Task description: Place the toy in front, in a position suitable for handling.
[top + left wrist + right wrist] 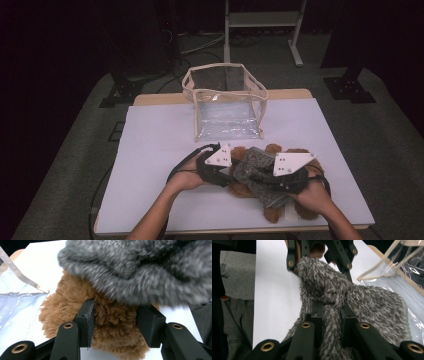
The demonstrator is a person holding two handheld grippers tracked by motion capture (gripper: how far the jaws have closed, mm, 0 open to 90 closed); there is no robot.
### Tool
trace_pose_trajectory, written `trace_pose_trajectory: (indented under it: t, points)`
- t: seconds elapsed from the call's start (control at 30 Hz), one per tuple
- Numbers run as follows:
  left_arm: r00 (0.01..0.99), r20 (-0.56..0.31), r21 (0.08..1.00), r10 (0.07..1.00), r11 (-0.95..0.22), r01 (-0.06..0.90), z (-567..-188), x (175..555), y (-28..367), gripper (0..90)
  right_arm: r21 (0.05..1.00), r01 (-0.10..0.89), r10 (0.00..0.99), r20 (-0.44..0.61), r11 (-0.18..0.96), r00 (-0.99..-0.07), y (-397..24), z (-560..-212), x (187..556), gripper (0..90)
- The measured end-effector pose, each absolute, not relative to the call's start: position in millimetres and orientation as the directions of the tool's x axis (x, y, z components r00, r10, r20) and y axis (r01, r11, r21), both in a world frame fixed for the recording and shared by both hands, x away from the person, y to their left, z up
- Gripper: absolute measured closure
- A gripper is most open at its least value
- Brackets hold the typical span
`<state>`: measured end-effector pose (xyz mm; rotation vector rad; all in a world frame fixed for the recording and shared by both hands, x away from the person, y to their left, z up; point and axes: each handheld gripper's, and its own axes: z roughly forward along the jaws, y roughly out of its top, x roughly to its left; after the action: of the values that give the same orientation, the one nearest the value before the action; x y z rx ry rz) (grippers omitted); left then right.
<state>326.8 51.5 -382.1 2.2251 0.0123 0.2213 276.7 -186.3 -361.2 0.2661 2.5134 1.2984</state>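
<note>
A brown teddy bear [250, 187] lies on the white table [150, 150], low in the middle of the high view. A fuzzy grey cloth [255, 172] lies over the bear, and the bear's brown fur peeks out above and below it.

The left tongs [231, 172] come in from the left side of the bear. In the left gripper view, the two black jaws sit on each side of a lump of brown fur [115, 322]. The fur bulges between them and both pads press into it, so the left tongs are clamped on the teddy bear. The grey cloth [140, 267] hangs over the top of that view, just above the jaws.

The right tongs [267, 177] come in from the right side. In the right gripper view, the jaws stand close together and pinch a twisted fold of the grey cloth [332, 302]. The cloth runs up from the jaws to the left tongs [319, 255] at the top of that view.

A clear plastic bag [225, 102] with a cream trim stands open at the far side of the table, in the upper middle of the high view. It is near the bear but not touching it.
</note>
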Motion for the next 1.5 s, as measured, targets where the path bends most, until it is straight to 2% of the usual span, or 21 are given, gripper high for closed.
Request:
trace_pose_trajectory:
  t: [0.33,0.63,0.83,1.03,1.17,1.37,1.5]
  points:
    - [0.984,0.157,0.777,0.081,-0.625,-0.073,-383.2,325.5,53.3,50.0,0.815,0.06,0.332,-0.166,0.577,-0.929,-202.2,-369.0,277.1,77.0]
    - [0.986,0.15,0.779,0.076,-0.623,-0.07,-384.5,325.9,51.1,49.2,0.815,0.039,0.325,-0.186,0.578,-0.927,-188.7,-356.3,286.7,76.8]
    - [0.986,0.151,0.78,0.072,-0.622,-0.074,-383.7,324.1,52.1,49.0,0.812,0.093,0.356,-0.147,0.576,-0.923,-194.0,-355.2,301.4,76.5]
    - [0.986,0.154,0.795,0.07,-0.601,-0.081,-375.9,321.7,54.1,48.1,0.8,0.101,0.308,-0.108,0.591,-0.945,-193.1,-363.0,290.6,76.6]
    - [0.991,0.127,0.785,0.041,-0.614,-0.076,-384.9,319.3,48.3,48.0,0.781,0.096,0.291,-0.113,0.617,-0.95,-189.6,-356.6,288.8,76.7]
    - [0.994,0.108,0.788,0.024,-0.612,-0.071,-388.5,316.7,47.9,48.0,0.756,0.11,0.321,-0.137,0.645,-0.937,-191.4,-348.3,304.9,76.6]
    - [0.992,0.124,0.792,0.025,-0.605,-0.084,-386.2,315.3,49.1,48.2,0.756,0.165,0.343,-0.084,0.634,-0.935,-203.7,-355.0,307.5,76.8]
